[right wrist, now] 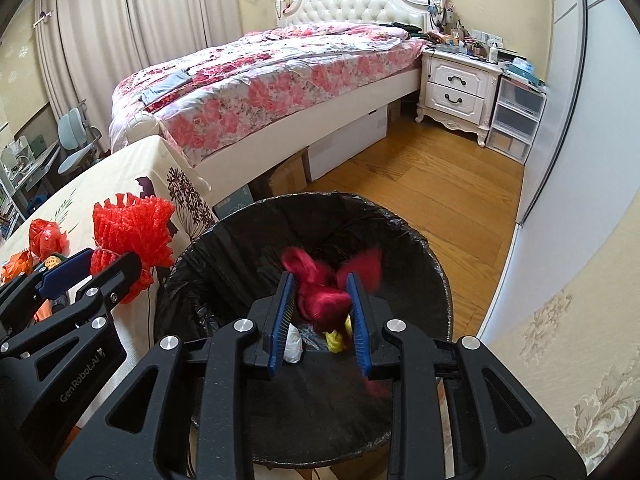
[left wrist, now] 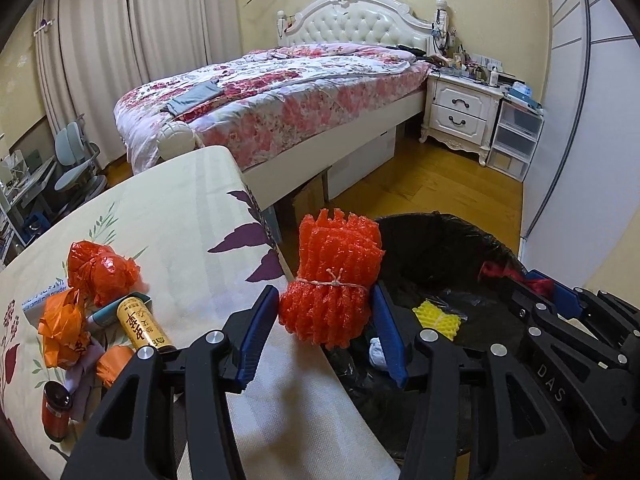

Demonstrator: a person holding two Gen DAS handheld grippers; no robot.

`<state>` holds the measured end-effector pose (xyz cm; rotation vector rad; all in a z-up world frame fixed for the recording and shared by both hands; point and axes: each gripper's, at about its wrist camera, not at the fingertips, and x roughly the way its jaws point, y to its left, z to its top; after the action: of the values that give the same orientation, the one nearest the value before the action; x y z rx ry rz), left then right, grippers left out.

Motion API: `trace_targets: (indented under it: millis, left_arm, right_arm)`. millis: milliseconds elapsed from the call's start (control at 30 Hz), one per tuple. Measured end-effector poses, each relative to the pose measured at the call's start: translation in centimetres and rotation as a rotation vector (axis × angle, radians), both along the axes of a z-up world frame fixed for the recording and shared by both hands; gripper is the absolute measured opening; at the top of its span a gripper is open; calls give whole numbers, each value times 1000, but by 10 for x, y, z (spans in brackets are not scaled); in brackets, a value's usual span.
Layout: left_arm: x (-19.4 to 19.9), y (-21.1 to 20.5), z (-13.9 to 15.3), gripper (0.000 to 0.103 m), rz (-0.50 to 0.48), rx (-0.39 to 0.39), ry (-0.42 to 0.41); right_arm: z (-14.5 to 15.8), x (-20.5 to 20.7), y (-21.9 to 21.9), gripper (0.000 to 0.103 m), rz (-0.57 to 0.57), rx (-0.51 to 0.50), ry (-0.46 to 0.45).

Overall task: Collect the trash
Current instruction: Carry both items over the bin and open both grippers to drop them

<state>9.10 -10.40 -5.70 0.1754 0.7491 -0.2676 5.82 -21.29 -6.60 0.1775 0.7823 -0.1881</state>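
Note:
My left gripper is shut on an orange foam net bundle tied with string, held above the table's edge beside the bin. The same bundle shows at the left of the right wrist view. Over the black-lined bin my right gripper hangs with its jaws slightly apart. A blurred dark red crumpled wrapper sits loose between its pads. A yellow foam piece and a white scrap lie in the bin.
The floral-cloth table carries a red plastic bag, an orange bag, a gold bottle and a red jar. Beyond stand a bed, a white nightstand and wooden floor.

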Motion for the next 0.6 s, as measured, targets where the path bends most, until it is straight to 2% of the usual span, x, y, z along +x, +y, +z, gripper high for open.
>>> trace_targets:
  millis: [67,133,267,367,600]
  left_arm:
    - [-2,1,1,63,7,-1,-6]
    - [-2,3,3,72,11,-8,-11]
    - [-5,7,7,77,31,-9,-25]
    - [-9,13,11,80,43,-12,-39]
    - [-23,32,22,82,66,1,-77]
  right_arm:
    - [1,-2,-1,43,-12,-5,-7]
    - [2,-4,-2,43,-18,-10,-12]
    - [5,-6,-4,45,-37,-16,-16]
    - [7,-10,-4,54,-46,-22,-22]
    - [14,-18,7,57,-30,-20,-23]
